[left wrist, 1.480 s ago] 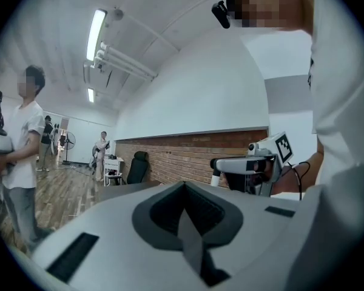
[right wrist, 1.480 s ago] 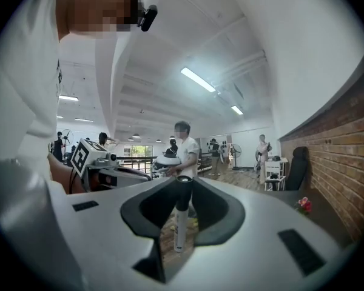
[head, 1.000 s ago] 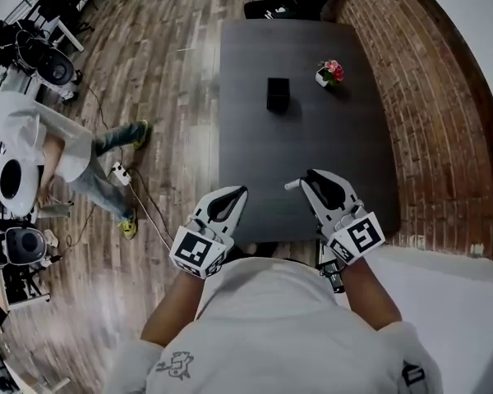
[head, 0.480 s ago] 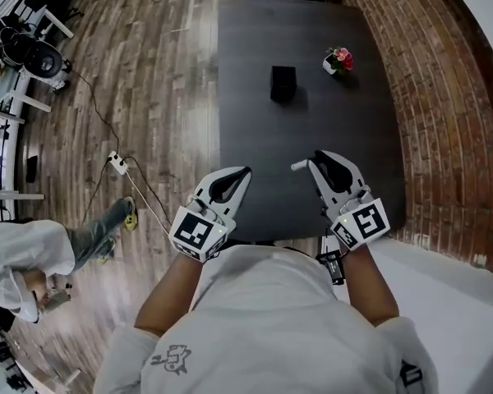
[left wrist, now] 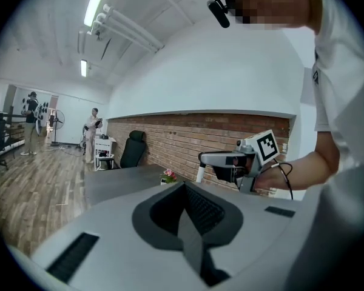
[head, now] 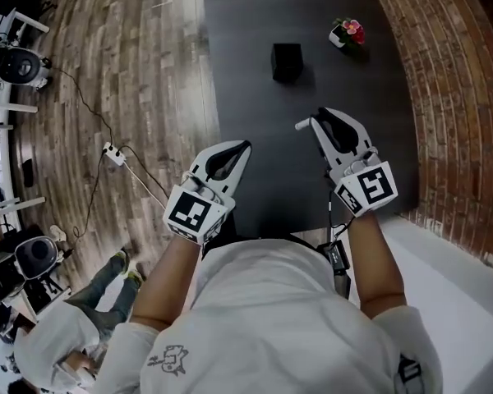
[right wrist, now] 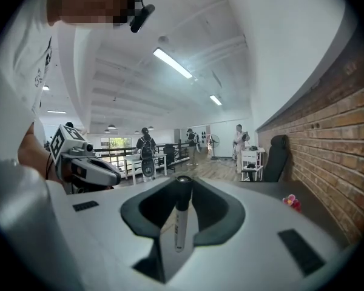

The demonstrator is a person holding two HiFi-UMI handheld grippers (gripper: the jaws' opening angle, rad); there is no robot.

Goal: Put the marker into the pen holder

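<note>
Bearing unreadable print, marker [right wrist: 181,220] in right gripper [head: 315,121].

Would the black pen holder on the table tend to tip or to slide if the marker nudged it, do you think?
Likelier to slide than tip: the pen holder looks squat and boxy, standing flat on the smooth dark table. It seems small, so probably light; the marker in the right tongs could shift it.

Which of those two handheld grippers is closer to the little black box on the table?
The right. The right gripper, holding the marker, sits short of the pen holder, slightly to its right; the left gripper hangs farther back, to its left.
</note>
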